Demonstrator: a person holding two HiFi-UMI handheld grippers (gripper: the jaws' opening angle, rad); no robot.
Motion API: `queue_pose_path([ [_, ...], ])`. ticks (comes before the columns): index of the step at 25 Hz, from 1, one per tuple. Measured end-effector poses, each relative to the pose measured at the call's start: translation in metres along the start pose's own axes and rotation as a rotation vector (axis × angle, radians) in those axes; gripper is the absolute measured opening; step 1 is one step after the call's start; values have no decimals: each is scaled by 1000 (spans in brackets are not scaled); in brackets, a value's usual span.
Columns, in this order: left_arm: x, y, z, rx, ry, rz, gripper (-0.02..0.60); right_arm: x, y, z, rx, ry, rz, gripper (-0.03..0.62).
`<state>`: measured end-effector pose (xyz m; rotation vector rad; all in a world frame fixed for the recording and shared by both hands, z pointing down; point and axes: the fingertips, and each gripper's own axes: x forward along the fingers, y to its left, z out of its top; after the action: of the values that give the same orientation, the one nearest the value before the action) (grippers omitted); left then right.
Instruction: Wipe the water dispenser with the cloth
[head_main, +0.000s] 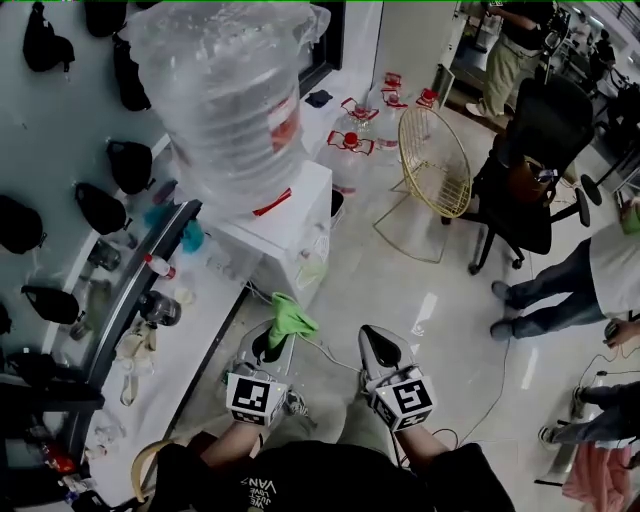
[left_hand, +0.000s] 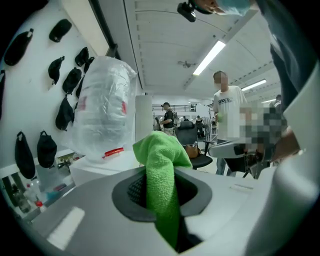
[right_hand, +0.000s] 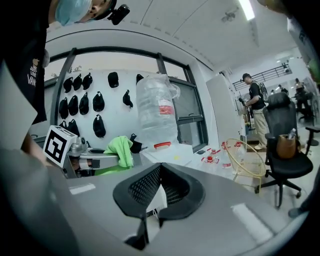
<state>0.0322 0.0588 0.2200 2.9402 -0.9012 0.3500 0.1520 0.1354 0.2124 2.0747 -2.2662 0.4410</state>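
The white water dispenser (head_main: 291, 214) stands ahead of me with a big clear bottle (head_main: 225, 110) upside down on top. My left gripper (head_main: 273, 338) is held low in front of it, shut on a bright green cloth (head_main: 290, 318) that sticks up out of the jaws. In the left gripper view the cloth (left_hand: 162, 175) fills the gap between the pads, with the bottle (left_hand: 102, 115) behind. My right gripper (head_main: 377, 342) hovers beside the left one over the floor, shut and holding nothing. The right gripper view shows its jaws (right_hand: 157, 192) together and the cloth (right_hand: 120, 150) off to the left.
A gold wire chair (head_main: 435, 160) and a black office chair (head_main: 530, 170) stand on the floor to the right. A seated person's legs (head_main: 545, 295) are further right. Red-and-white items (head_main: 350, 140) lie behind the dispenser. A cluttered shelf (head_main: 140, 300) runs along the left wall.
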Motion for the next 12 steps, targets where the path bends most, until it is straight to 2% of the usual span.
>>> queue_pose_path([
  [7,-12,-12,24,9,-8,-18,55,-20,-5,29,-30,-40,-40,5],
  [12,-19,-12,41,13,-43,0,55,-20,3,49,-57,-67,-19,5],
])
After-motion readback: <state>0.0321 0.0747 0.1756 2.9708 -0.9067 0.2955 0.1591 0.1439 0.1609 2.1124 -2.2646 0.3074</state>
